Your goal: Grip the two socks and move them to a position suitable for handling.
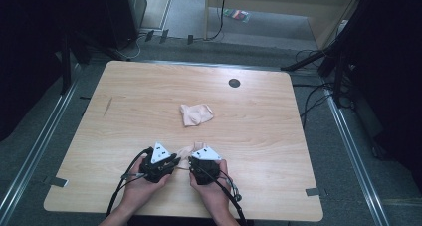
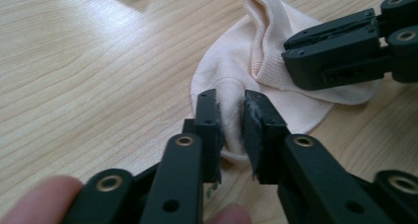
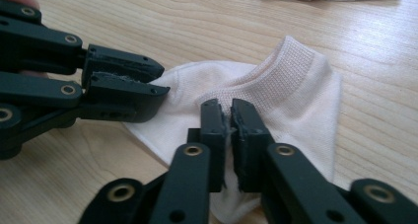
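Observation:
A pale pink sock (image 1: 191,149) lies near the table's front edge, between my two grippers. My left gripper (image 1: 174,162) is shut on a bunched fold at the sock's rounded end (image 2: 227,93), with fabric showing between its jaws (image 2: 230,101). My right gripper (image 1: 193,163) is shut on the sock just below its ribbed cuff (image 3: 296,66), jaws almost together (image 3: 226,108). In each gripper view the other gripper is close by, the right gripper (image 2: 340,51) on the cuff side and the left gripper (image 3: 123,86) on the rounded end. A second pink sock (image 1: 196,114) lies crumpled at the table's middle.
The wooden table (image 1: 124,116) has a round cable hole (image 1: 234,82) near its far edge. Cables (image 1: 124,178) trail from both grippers toward the front edge. Dark stands and floor cables surround the table.

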Demonstrator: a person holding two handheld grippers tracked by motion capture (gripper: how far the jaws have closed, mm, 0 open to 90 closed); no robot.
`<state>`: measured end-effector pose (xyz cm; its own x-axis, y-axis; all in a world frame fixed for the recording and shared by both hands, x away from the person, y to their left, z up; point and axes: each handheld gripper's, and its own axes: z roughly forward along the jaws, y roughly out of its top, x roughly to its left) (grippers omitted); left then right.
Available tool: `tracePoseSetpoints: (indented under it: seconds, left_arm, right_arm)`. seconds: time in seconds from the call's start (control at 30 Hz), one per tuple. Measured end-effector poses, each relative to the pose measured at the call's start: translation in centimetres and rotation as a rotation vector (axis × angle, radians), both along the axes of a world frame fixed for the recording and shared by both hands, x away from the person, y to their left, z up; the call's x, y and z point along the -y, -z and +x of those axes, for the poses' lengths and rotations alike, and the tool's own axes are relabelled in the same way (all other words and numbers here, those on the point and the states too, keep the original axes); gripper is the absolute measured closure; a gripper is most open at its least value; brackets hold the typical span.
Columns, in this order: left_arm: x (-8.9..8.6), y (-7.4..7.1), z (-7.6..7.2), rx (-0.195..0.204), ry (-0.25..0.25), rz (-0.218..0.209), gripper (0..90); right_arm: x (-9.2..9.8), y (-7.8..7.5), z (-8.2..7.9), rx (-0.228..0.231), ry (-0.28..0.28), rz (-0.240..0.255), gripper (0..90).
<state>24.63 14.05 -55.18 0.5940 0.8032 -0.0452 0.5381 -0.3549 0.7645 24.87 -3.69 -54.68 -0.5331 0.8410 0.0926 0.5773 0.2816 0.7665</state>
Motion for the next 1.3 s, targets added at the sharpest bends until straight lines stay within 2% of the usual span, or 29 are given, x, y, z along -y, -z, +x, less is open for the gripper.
tracePoseSetpoints:
  seconds: [0.07,0.23,0.4,0.47,0.5,0.63,0.67,0.77,0.87,0.9,1.0,1.03,1.07,1.1,1.13,1.17,1.2,1.23,1.27,1.3]
  left_arm:
    - [-0.1,0.0,0.0,-0.011,0.009,-0.016,84.1]
    - [-0.3,0.0,0.1,-0.023,0.004,-0.032,87.1]
    - [-0.5,-0.1,0.2,-0.035,0.012,-0.040,88.9]
    - [-0.8,-0.1,0.2,-0.050,0.022,-0.053,89.6]
    - [-0.9,-0.2,0.1,-0.046,0.025,-0.040,89.7]
    - [-1.2,-0.2,0.0,-0.040,0.025,-0.041,90.0]
    - [-1.6,-0.5,-0.2,-0.025,0.022,-0.053,90.0]
    - [-1.9,-0.8,-0.4,-0.005,0.019,-0.059,90.0]
    - [-2.7,-1.2,-0.6,0.004,0.018,-0.062,90.0]
    - [-3.0,-1.3,-0.7,0.001,0.019,-0.064,90.0]
    - [-3.5,-1.5,-0.9,-0.001,0.016,-0.072,90.0]
    - [-3.6,-1.5,-1.0,-0.006,0.023,-0.070,90.0]
    - [-3.8,-1.6,-1.4,-0.003,0.035,-0.049,90.0]
    - [-3.8,-1.6,-1.4,-0.003,0.035,-0.049,90.0]
    - [-3.8,-1.7,-1.8,0.001,0.058,-0.017,90.0]
    - [-3.8,-1.7,-1.8,0.001,0.058,-0.017,90.0]
    - [-3.8,-1.8,-2.1,0.003,0.065,0.006,90.0]
    - [-3.9,-1.8,-2.2,0.004,0.072,0.030,90.0]
    - [-3.9,-1.8,-2.2,0.004,0.072,0.030,90.0]
    - [-3.8,-1.7,-2.3,0.009,0.064,0.051,90.0]
  right_arm:
    - [0.2,-0.1,0.0,-0.002,-0.003,0.010,88.9]
    - [0.7,-0.6,0.0,0.008,0.008,0.035,90.0]
    - [2.0,-1.5,0.0,0.025,0.030,0.069,90.0]
    - [3.1,-1.9,0.1,0.027,0.050,0.098,90.0]
    - [3.4,-2.1,0.1,0.030,0.056,0.104,90.0]
    - [4.7,-2.5,0.1,0.031,0.090,0.124,90.0]
    - [5.7,-2.6,0.2,0.033,0.104,0.139,90.0]
    - [6.5,-2.7,0.2,0.031,0.112,0.148,90.0]
    - [7.6,-2.9,0.1,0.020,0.130,0.168,90.0]
    - [8.4,-3.0,-0.1,0.004,0.142,0.193,90.0]
    - [8.9,-3.1,-0.1,-0.002,0.143,0.211,90.0]
    - [9.3,-3.1,-0.2,-0.022,0.146,0.238,90.0]
    - [9.6,-3.0,-0.3,-0.031,0.146,0.244,90.0]
    - [9.6,-3.0,-0.3,-0.031,0.146,0.244,90.0]
    - [9.7,-2.8,-0.4,-0.041,0.145,0.238,90.0]
    - [9.7,-2.8,-0.4,-0.041,0.145,0.238,90.0]
    - [10.0,-2.3,-0.5,-0.074,0.142,0.248,90.0]
    - [10.2,-2.0,-0.4,-0.079,0.136,0.246,90.0]
    - [10.3,-1.7,-0.4,-0.102,0.137,0.252,90.0]
    - [10.3,-1.7,-0.4,-0.102,0.137,0.252,90.0]
